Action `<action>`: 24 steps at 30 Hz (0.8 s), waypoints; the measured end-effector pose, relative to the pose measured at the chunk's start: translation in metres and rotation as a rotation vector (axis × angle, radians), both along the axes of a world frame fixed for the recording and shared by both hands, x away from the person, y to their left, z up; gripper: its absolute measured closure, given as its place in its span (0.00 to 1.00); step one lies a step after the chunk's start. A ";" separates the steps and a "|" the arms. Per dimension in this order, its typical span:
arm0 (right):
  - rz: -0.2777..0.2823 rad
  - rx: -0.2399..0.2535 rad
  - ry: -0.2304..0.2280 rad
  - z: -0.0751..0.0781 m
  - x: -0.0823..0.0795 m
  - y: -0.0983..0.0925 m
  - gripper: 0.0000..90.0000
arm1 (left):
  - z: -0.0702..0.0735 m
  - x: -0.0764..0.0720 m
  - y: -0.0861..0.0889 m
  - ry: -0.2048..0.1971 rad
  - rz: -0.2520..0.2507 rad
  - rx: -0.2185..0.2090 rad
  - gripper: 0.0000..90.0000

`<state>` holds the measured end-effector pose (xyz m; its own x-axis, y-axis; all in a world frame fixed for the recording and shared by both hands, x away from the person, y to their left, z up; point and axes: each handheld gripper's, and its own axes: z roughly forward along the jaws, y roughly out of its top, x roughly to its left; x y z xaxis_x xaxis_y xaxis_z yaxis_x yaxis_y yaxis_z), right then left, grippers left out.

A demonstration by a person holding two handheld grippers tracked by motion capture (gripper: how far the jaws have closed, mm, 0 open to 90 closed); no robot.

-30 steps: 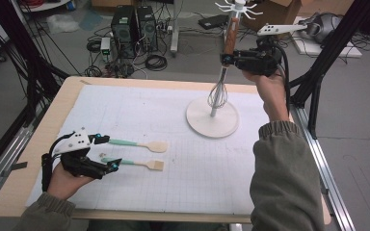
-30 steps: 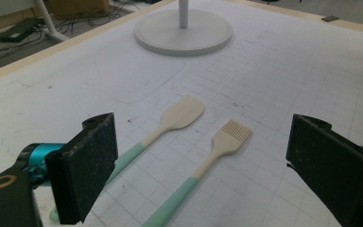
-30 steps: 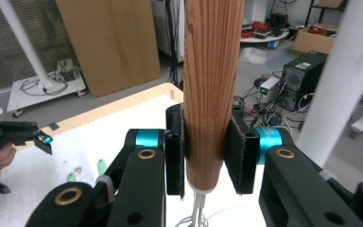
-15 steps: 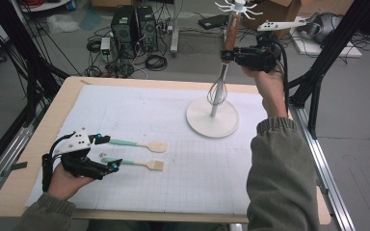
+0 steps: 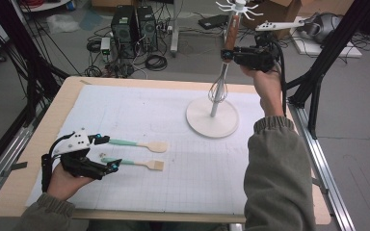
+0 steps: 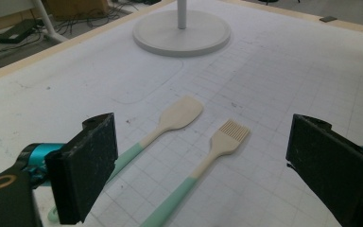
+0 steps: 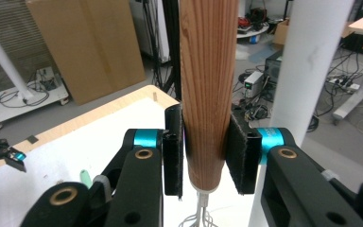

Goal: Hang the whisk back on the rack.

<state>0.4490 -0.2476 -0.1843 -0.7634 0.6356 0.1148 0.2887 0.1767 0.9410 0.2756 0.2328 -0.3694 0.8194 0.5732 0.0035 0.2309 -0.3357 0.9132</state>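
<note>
**Whisk held up at the stand, left gripper waits over the mat**

Up at the far right of the table, the right gripper is raised high beside the white utensil stand with the round flat base, and between its jaws is the wooden-handled wire whisk. From the right gripper view the picture is clear: the right gripper has its black pads flat against both sides of the brown wooden handle, close to the handle's lower end, with the wire stem just showing beneath. The jaws have just been opening a touch, yet the handle sits between them and the pads look to be in contact on both sides. The whisk hangs upright, wire head down, right next to the stand's white pole and above the base. At the top of the stand, a crown of white hooks.

Down at the near left, the left gripper rests low over the white gridded mat, jaws spread wide with nothing in them. Ahead of it lie two tools, just beside each other: a cream spatula with a mint-green handle and a cream basting brush with a mint-green handle, both flat on the mat, heads pointing toward the stand.
</note>
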 end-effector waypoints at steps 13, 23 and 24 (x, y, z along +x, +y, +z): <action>-0.017 -0.006 -0.020 0.002 -0.008 -0.005 0.68 | 0.001 0.000 0.002 -0.007 0.004 0.000 0.11; -0.027 0.007 -0.033 0.004 -0.015 -0.017 0.68 | 0.000 0.001 0.006 -0.003 0.013 -0.010 0.11; -0.025 0.010 -0.034 0.005 -0.016 -0.018 0.68 | 0.001 0.001 0.006 -0.004 0.013 -0.010 0.11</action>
